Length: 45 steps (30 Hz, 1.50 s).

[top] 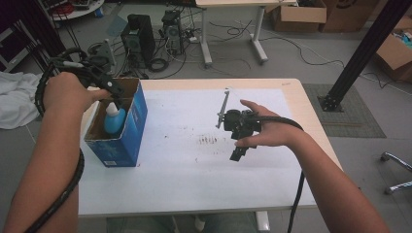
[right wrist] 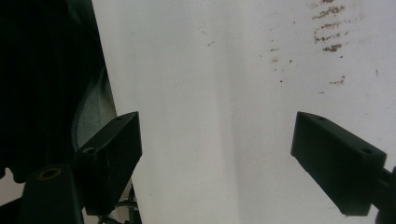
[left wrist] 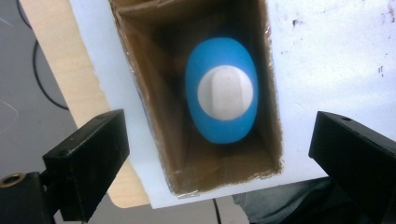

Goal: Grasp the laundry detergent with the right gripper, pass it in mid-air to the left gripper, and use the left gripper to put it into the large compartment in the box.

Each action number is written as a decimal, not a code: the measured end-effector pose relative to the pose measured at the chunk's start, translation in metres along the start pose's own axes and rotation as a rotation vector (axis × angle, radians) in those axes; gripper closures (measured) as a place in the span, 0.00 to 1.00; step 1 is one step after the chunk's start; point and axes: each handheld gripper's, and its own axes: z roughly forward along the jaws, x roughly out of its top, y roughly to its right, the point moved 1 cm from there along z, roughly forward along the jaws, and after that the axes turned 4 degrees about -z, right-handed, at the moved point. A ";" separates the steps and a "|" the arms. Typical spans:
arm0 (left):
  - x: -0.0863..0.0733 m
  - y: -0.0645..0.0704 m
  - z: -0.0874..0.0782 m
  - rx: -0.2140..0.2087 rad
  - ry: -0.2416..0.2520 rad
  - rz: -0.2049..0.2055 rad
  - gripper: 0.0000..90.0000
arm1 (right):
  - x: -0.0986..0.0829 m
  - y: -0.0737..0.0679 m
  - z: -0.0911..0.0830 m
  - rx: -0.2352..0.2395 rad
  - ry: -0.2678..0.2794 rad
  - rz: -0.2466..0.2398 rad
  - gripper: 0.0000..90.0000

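From the high view, my left gripper (top: 112,89) hung over the blue box (top: 127,132), and the blue bottle (top: 114,120) stood inside it. My right gripper (top: 238,154) waited over the white table (top: 184,184).

In the left gripper view, my jaws were spread wide above the bottle's white cap (left wrist: 227,93). I needed to go straight down and miss the box walls.

In the right gripper view, my jaws were spread wide too, holding nothing.

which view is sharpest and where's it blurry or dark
High view: sharpest, evenly lit, edges bent by the wide lens. Left gripper view: blue bottle soft, its white cap washed out inside the box. Right gripper view: table sheet hazy, left side dark.
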 end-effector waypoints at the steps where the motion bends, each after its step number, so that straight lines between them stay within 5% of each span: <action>1: 0.000 0.002 -0.003 0.003 0.004 0.005 0.05 | 0.000 0.000 0.000 -0.001 0.000 0.001 0.18; 16: 0.008 0.030 -0.030 0.003 0.036 0.133 0.00 | -0.004 0.003 -0.004 0.005 0.008 0.017 0.18; 23: 0.013 0.056 -0.028 -0.072 0.007 0.311 0.00 | -0.009 0.005 -0.007 0.006 0.010 0.024 0.18; 26: 0.014 0.062 -0.026 -0.083 -0.005 0.346 0.00 | -0.010 0.005 -0.009 0.000 0.007 0.022 0.18; 27: 0.014 0.068 -0.025 -0.093 -0.002 0.391 0.00 | -0.011 0.005 -0.011 0.003 0.009 0.024 0.18; 28: 0.014 0.068 -0.025 -0.093 -0.002 0.391 0.00 | -0.011 0.005 -0.011 0.003 0.009 0.024 0.18; 29: 0.013 0.075 -0.025 -0.107 0.004 0.458 0.00 | -0.011 0.005 -0.012 -0.001 0.008 0.029 0.18; 30: 0.013 0.075 -0.025 -0.107 0.004 0.458 0.00 | -0.011 0.005 -0.012 -0.001 0.008 0.029 0.18; 31: 0.012 0.082 -0.023 -0.119 0.003 0.542 0.00 | -0.012 0.006 -0.013 -0.003 0.003 0.032 0.18; 32: 0.012 0.082 -0.023 -0.119 0.003 0.542 0.00 | -0.013 0.006 -0.014 -0.002 -0.001 0.037 0.18; 33: 0.011 0.089 -0.020 -0.132 -0.006 0.615 0.00 | -0.013 0.007 -0.014 -0.003 0.000 0.037 0.18; 34: 0.011 0.089 -0.020 -0.132 -0.006 0.615 0.00 | -0.013 0.007 -0.014 -0.003 0.000 0.037 0.18; 37: 0.009 0.101 -0.014 -0.168 -0.019 0.728 0.00 | -0.014 0.007 -0.015 -0.003 -0.008 0.048 0.18; 39: 0.008 0.104 -0.012 -0.174 -0.021 0.756 0.00 | -0.015 0.008 -0.016 -0.002 -0.009 0.049 0.18; 40: 0.007 0.106 -0.010 -0.178 -0.015 0.794 0.00 | -0.016 0.009 -0.017 -0.006 -0.012 0.050 0.18; 41: 0.004 0.111 -0.006 -0.196 -0.019 0.876 0.00 | -0.016 0.009 -0.017 -0.001 -0.010 0.054 0.18; 42: 0.004 0.111 -0.006 -0.196 -0.019 0.876 0.00 | -0.016 0.009 -0.017 -0.001 -0.010 0.054 0.18; 45: -0.001 0.120 0.003 -0.215 -0.049 0.989 0.00 | -0.017 0.012 -0.018 -0.003 -0.018 0.060 0.18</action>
